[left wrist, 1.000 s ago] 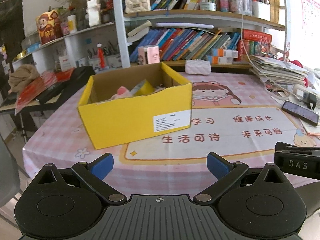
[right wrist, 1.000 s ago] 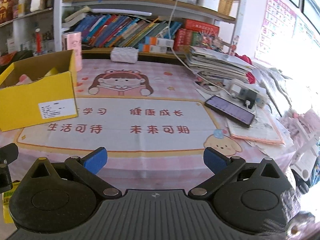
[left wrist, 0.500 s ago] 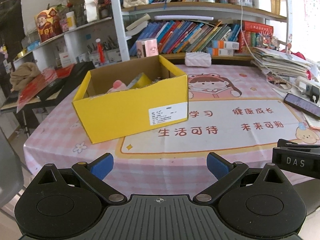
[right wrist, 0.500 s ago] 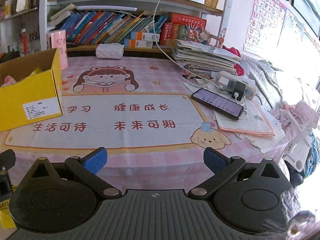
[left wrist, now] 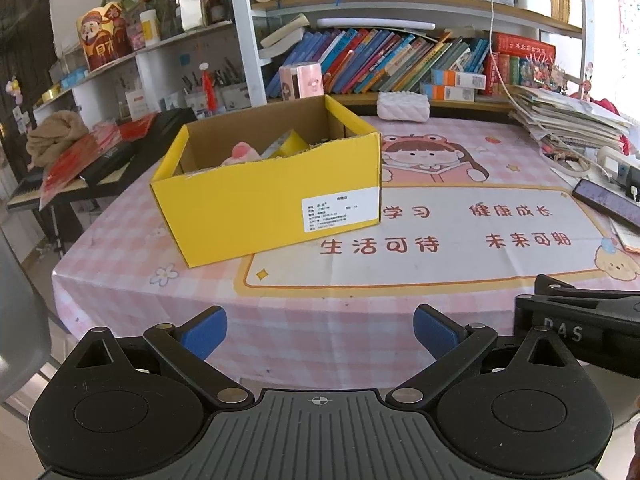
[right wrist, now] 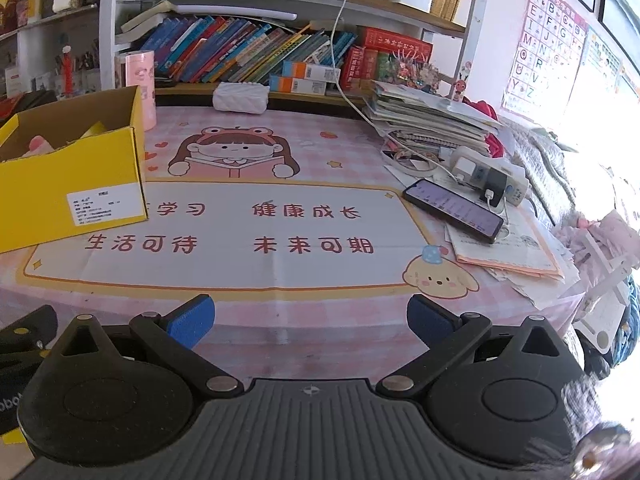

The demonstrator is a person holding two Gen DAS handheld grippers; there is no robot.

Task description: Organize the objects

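Observation:
A yellow cardboard box (left wrist: 266, 196) stands on the left part of the pink checked tablecloth (left wrist: 360, 320), with a pink soft item (left wrist: 242, 151) and a yellow packet (left wrist: 290, 145) inside it. In the right wrist view the same box (right wrist: 68, 192) sits at the left edge. My left gripper (left wrist: 320, 330) is open and empty, held off the table's near edge. My right gripper (right wrist: 310, 318) is also open and empty, level with the near edge. Its black body (left wrist: 580, 328) shows at the right of the left wrist view.
A phone (right wrist: 452, 210), a power strip (right wrist: 486, 176) and loose papers (right wrist: 516, 256) lie at the right. A stack of booklets (right wrist: 428, 118) and a white pouch (right wrist: 240, 98) sit at the back. Bookshelves (left wrist: 400, 64) stand behind. A keyboard stand (left wrist: 92, 164) is left of the table.
Both grippers have drawn back and down from the table, so the box and mat look farther away. Both stay open and empty.

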